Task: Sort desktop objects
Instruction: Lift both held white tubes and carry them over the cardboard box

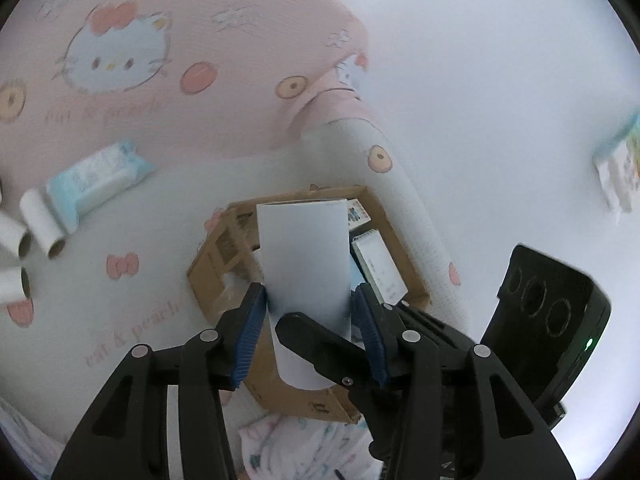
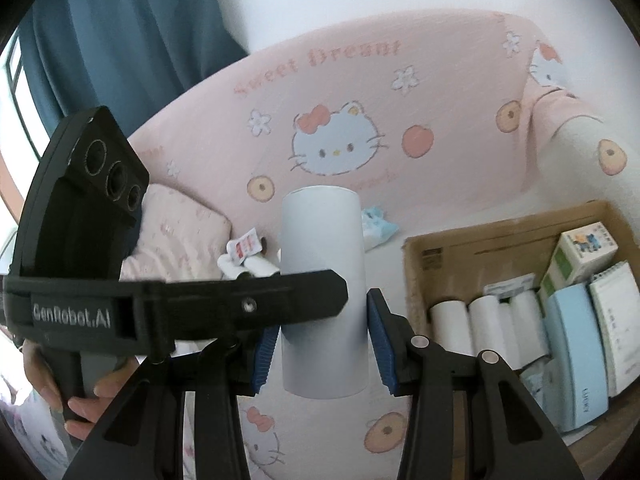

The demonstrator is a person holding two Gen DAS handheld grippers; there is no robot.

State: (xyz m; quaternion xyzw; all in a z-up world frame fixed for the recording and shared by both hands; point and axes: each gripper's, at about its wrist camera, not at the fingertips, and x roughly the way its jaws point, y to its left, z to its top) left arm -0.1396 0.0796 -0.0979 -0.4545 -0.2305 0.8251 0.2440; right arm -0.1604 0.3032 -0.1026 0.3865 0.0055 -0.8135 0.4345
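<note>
A white paper roll (image 1: 306, 268) sits between the blue pads of my left gripper (image 1: 312, 320), held above an open cardboard box (image 1: 208, 264). The same roll (image 2: 322, 292) shows in the right wrist view between the blue pads of my right gripper (image 2: 322, 344). Both grippers close on the roll from different sides. A black finger of the other gripper crosses the roll in each view. The box (image 2: 480, 236) holds several white rolls (image 2: 486, 328), a light blue case (image 2: 576, 360), a notepad (image 2: 618, 320) and small cartons (image 2: 580, 256).
Loose white rolls (image 1: 40, 228) and a blue tissue pack (image 1: 96, 180) lie on the Hello Kitty sheet at left. A pink headboard cover (image 2: 360, 100) rises behind. A pillow (image 2: 180, 232), small packets (image 2: 248, 248) and a blue curtain (image 2: 120, 32) lie beyond.
</note>
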